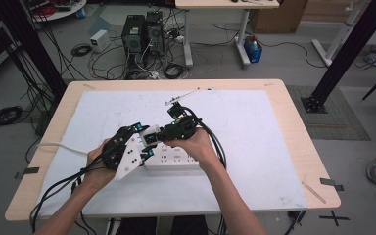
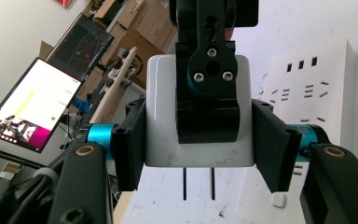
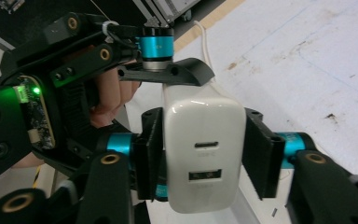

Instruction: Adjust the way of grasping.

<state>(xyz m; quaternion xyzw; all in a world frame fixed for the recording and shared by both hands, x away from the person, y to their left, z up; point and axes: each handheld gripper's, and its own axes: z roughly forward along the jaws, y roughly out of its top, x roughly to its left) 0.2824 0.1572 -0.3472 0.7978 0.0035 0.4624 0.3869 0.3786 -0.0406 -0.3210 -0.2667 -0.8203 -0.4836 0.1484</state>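
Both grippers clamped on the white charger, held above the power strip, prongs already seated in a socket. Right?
Not quite. Both the left gripper and the right gripper do clamp the white charger above the power strip, but its two prongs are bare and free in the air, not seated in any socket. The left gripper view shows this.

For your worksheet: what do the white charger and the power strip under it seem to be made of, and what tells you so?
Charger: seemingly glossy moulded plastic; soft highlights run along its rounded corners, with faint scuffs near the two dark, probably metal, prongs.
Power strip: likely matte white plastic; flat, even surface with crisply cut socket slots and no shine.
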